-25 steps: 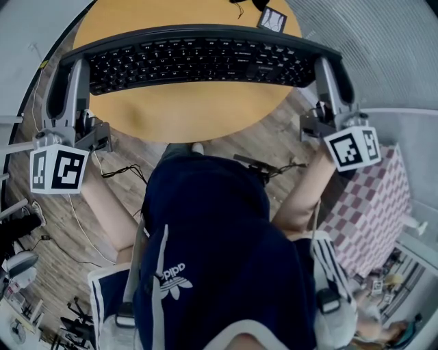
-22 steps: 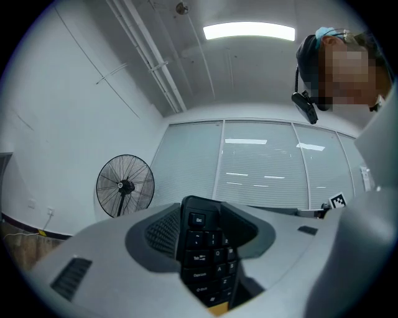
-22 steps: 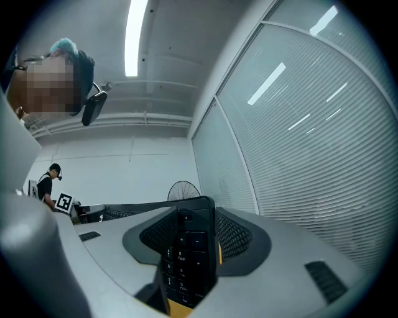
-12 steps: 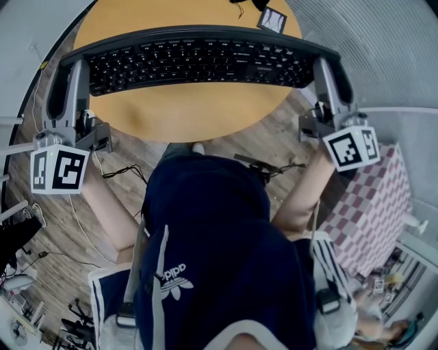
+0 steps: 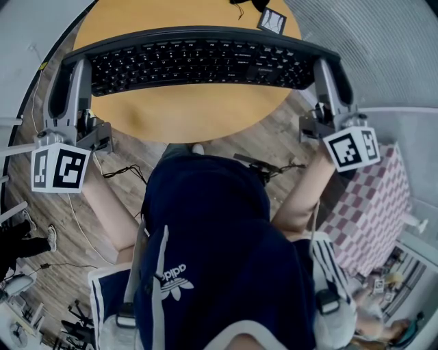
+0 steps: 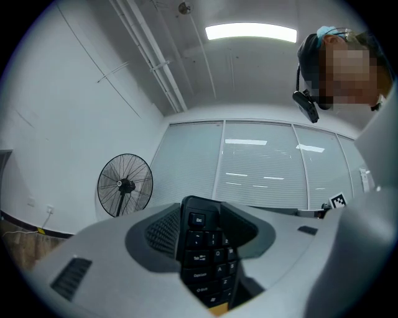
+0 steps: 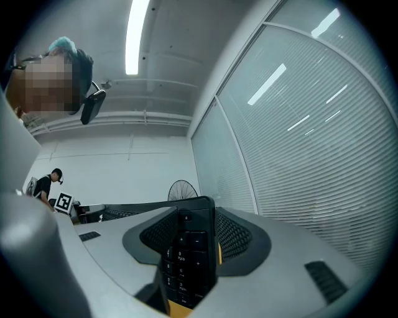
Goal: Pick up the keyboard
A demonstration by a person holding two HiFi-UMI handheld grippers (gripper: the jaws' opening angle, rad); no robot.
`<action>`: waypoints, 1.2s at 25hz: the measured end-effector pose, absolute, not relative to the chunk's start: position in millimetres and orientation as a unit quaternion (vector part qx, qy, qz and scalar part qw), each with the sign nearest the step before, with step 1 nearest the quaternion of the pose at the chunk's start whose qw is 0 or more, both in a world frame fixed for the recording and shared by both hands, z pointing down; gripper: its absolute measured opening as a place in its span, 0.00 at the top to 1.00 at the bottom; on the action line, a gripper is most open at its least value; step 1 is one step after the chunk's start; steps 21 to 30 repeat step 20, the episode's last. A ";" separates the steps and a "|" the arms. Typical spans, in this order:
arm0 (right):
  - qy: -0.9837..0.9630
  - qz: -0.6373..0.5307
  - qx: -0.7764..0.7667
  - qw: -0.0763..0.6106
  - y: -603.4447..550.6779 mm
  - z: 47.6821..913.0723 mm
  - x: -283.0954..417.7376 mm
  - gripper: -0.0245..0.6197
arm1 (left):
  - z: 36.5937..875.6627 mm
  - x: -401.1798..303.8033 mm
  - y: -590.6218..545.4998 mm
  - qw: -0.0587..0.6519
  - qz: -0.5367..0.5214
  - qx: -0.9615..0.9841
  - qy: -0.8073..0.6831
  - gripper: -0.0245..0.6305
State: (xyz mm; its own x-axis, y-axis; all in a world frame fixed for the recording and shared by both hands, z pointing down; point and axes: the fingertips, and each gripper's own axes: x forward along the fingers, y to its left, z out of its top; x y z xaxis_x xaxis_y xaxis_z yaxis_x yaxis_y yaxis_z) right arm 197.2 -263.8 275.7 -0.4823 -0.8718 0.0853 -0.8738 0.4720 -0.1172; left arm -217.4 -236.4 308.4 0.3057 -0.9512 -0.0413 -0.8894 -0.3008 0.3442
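A long black keyboard hangs level above the round wooden table, held by both ends. My left gripper is shut on its left end, and in the left gripper view the Esc-side keys stand pinched between the grey jaws. My right gripper is shut on the right end, where the number-pad keys sit between its jaws. The marker cubes on both grippers face the head camera.
A small marker card and a dark cable lie at the table's far edge. A red-checked cloth is at the right and cables run over the wooden floor at the left. A standing fan is by the glass wall. Someone's legs are at the left edge.
Keyboard and both grippers hold nearly still. The legs of a person at the left floor edge have shifted.
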 end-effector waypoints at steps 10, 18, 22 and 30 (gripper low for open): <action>-0.857 0.073 0.510 0.008 -264.4 277.2 197.5 0.69 | 310.5 -216.9 -238.3 0.131 -0.114 0.798 -0.577 0.65; -0.857 0.067 0.511 0.010 -264.0 273.0 196.7 0.69 | 311.0 -218.2 -237.1 0.133 -0.114 0.800 -0.574 0.66; -0.856 0.067 0.512 0.010 -264.1 272.6 196.2 0.69 | 311.1 -218.9 -237.4 0.134 -0.115 0.800 -0.574 0.66; -0.856 0.067 0.512 0.010 -264.1 272.6 196.2 0.69 | 311.1 -218.9 -237.4 0.134 -0.115 0.800 -0.574 0.66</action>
